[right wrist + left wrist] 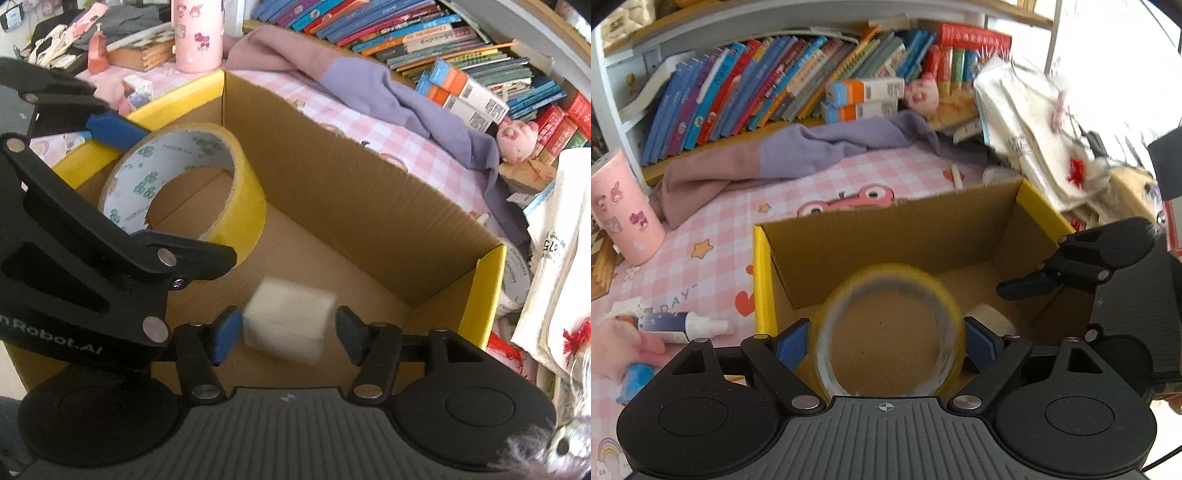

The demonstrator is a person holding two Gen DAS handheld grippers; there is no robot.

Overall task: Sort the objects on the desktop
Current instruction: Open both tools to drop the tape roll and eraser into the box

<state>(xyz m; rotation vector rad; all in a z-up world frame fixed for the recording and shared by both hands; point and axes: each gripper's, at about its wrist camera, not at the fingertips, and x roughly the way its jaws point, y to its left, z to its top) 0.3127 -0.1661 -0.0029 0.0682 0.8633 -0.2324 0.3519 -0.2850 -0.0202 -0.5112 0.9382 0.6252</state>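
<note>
A cardboard box with yellow edges (886, 236) (332, 192) sits on the pink checked desk. My left gripper (884, 343) is over the box, its blue pads either side of a yellow tape roll (890, 328) (192, 184); the roll is blurred. My right gripper (288, 330) is open inside the box, a gap on each side of a blurred white block (290, 319) (991, 319) between its fingers. The left gripper's fingers (110, 127) show in the right wrist view beside the roll.
A pink cylinder (622, 212), a spray bottle (683, 325) and a pink plush (620, 350) lie left of the box. A purple cloth (812, 151) and a shelf of books (775, 85) are behind. White bags (1034, 140) pile on the right.
</note>
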